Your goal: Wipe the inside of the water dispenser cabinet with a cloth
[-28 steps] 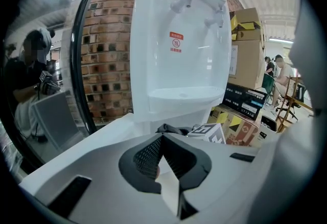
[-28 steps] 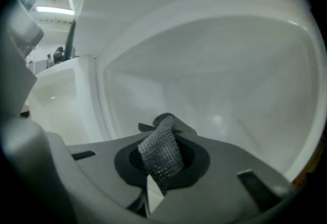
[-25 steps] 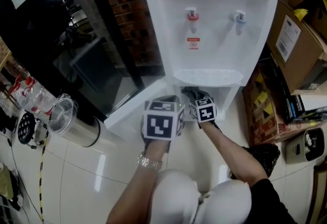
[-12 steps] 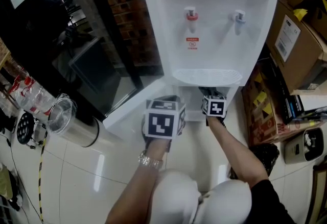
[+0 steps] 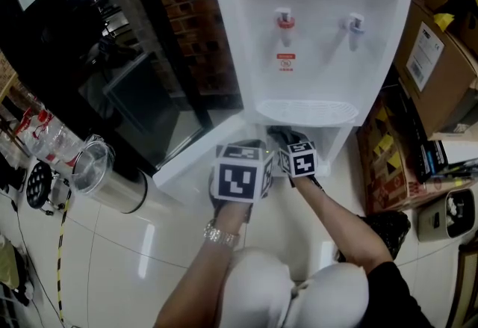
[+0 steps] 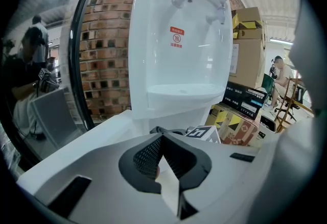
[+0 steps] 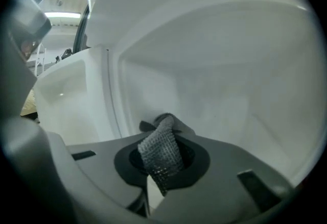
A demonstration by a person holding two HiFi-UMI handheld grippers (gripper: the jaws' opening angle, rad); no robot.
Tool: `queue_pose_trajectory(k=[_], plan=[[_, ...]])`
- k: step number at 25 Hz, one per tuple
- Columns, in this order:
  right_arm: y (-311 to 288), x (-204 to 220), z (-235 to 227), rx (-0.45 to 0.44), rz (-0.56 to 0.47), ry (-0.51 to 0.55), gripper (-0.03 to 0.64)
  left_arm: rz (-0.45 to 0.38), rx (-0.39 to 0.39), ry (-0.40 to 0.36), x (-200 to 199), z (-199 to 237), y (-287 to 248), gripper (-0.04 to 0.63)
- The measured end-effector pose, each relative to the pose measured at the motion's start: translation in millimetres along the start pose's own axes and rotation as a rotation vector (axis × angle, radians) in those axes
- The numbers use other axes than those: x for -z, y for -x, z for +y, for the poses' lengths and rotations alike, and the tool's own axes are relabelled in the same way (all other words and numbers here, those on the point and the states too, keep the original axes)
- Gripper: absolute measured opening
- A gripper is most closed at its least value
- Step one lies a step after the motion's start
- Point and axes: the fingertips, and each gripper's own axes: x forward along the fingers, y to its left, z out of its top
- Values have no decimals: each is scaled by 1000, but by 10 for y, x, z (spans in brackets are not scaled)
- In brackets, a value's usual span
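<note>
Two grippers sit low at one dispenser (image 5: 314,13). The right gripper (image 7: 159,159) is clamped on the single grey cloth (image 7: 161,144), inside the white cabinet (image 7: 219,95); only its own view shows the cloth and the interior. The left gripper (image 6: 162,152) has its jaws pressed together on nothing, beside the one open door (image 5: 193,164). Its view and the head view show two taps, one red (image 5: 284,22) and one blue (image 5: 355,26).
</note>
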Motion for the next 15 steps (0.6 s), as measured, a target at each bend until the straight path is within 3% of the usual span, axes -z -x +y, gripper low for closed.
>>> queue_pose_trajectory(k=[7, 11, 15], plan=[[220, 209, -946, 258, 60, -77, 18, 10, 8, -2, 21, -17, -22, 3], [260, 229, -975, 276, 75, -80, 18, 13, 21, -6, 22, -70, -59, 3], [379, -88, -884, 278, -16, -85, 18, 11, 16, -5, 11, -53, -48, 3]])
